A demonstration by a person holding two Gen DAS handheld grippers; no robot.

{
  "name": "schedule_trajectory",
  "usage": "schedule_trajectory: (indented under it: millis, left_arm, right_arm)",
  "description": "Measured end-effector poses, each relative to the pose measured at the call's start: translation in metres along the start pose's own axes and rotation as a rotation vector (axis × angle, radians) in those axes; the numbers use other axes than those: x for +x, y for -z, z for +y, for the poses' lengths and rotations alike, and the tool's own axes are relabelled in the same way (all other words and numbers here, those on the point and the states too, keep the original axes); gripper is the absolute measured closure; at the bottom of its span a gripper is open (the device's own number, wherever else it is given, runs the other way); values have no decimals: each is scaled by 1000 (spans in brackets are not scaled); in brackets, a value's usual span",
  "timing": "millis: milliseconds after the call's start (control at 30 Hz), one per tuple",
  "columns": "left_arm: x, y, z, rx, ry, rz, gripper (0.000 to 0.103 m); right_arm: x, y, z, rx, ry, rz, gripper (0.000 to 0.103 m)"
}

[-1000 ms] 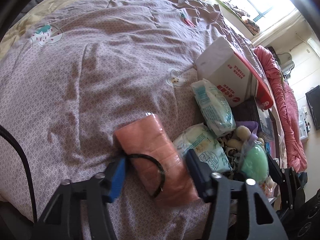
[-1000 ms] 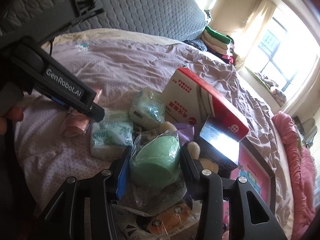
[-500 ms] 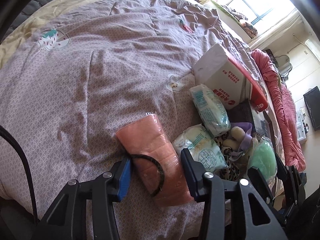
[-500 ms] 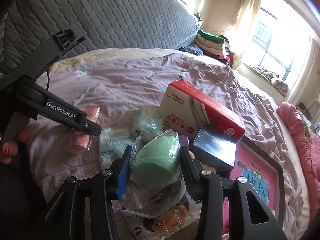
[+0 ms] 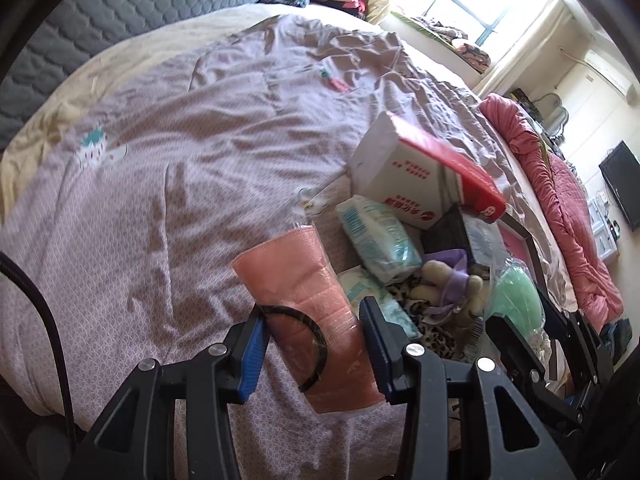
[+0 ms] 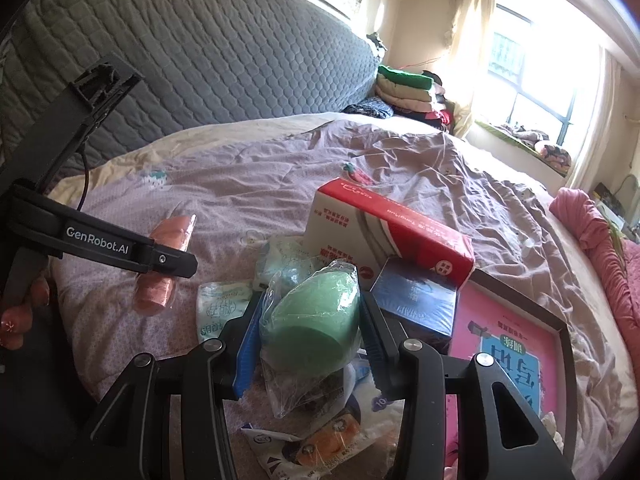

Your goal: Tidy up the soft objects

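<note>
A big bed (image 5: 168, 152) fills most of both views, with a wrinkled purple quilt (image 6: 400, 168) spread over it. A gray padded headboard (image 6: 224, 56) stands across the upper left of the right wrist view. A pink blanket (image 5: 560, 184) lies bunched along the right edge of the left wrist view.

Near the middle right sits a red and white box (image 5: 420, 176), tilted, leaning on a dark blue box (image 6: 416, 304). Just beside the blue box, at the lower right, is a pink picture book in a dark frame (image 6: 516, 340).

The left claw (image 5: 312, 340) is clamped on a peach-pink pack wrapped in clear plastic (image 5: 304, 300) — it stands in the lower middle of the left wrist view, with a black ring printed or looped on its front. I cannot tell if the pack is touching the quilt.

The right claw (image 6: 308, 336) is clamped on a soft green egg-shaped thing in a clear bag (image 6: 312, 320), in the lower middle of the right wrist view — it is held up above the pile.

Two light green tissue packs (image 5: 376, 240) lie between the peach pack and the boxes. A small cream plush toy (image 5: 436, 280) with a purple ribbon rests on leopard-print cloth (image 5: 428, 320) beside them.
</note>
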State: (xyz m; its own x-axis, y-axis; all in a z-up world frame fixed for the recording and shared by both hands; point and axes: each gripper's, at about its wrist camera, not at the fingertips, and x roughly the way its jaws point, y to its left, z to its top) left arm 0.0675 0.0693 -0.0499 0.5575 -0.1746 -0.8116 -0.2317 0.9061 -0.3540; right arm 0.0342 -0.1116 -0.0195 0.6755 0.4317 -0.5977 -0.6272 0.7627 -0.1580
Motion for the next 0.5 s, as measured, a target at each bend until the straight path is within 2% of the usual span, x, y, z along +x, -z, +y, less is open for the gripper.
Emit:
schedule_trajectory:
  millis: [500]
  left_arm:
    - [-32,1,-46,118,-9,-65,58]
  right_arm:
    - [-30,-6,-23,78,23,-71,56]
